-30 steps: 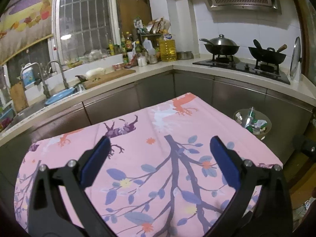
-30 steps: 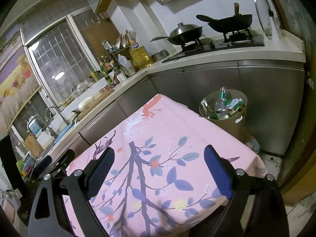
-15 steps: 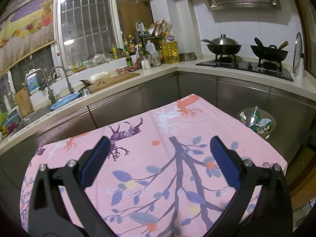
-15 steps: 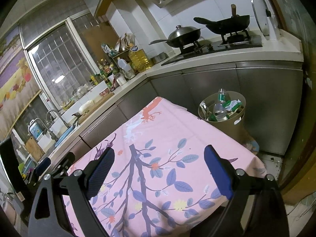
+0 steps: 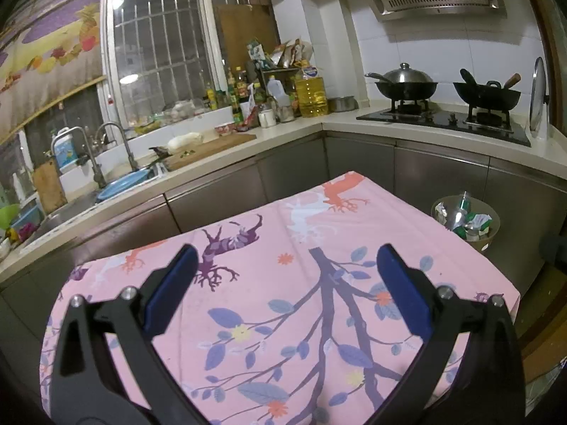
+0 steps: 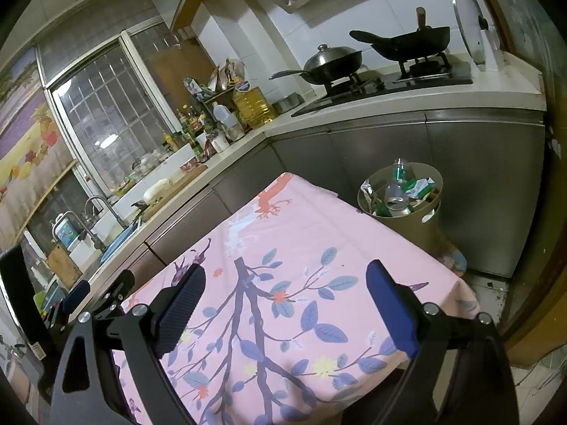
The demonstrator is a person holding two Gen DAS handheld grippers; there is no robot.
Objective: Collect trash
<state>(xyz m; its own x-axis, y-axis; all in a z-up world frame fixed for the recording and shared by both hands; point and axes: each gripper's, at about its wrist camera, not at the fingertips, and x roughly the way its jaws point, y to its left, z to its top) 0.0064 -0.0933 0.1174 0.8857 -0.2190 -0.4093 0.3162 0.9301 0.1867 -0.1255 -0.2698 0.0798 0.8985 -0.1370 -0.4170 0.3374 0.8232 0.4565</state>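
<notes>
the left claw (image 5: 283, 269) hangs level above the cloth (image 5: 319, 233), fingers spread wide with nothing between them. its pads (image 5: 173, 288) are flat, ribbed blue rubber set on black plastic arms with silver bolts. the right claw (image 6: 285, 292) sits in the same pose, tilted a little down, jaws apart and empty; its pads (image 6: 388, 306) match. off its left side the left claw's black frame and one blue pad show beside the cloth edge.

under both claws the cloth is smooth pink fabric printed with a purple tree, blue leaves and small flowers, draped over a squarish table.

the bin (image 6: 430, 221) stands on the floor ahead and to the right of the right claw, just past the cloth's far right edge, against grey metal cupboards. it is a round, tan, open tub. the trash (image 6: 398, 191) fills it: a clear plastic bottle with a green label standing up, a dented can, crumpled green and white wrappers. from the left claw the bin (image 5: 490, 239) is also ahead and right.

further ahead of both claws two dark woks (image 5: 405, 86) sit on a black stove.
</notes>
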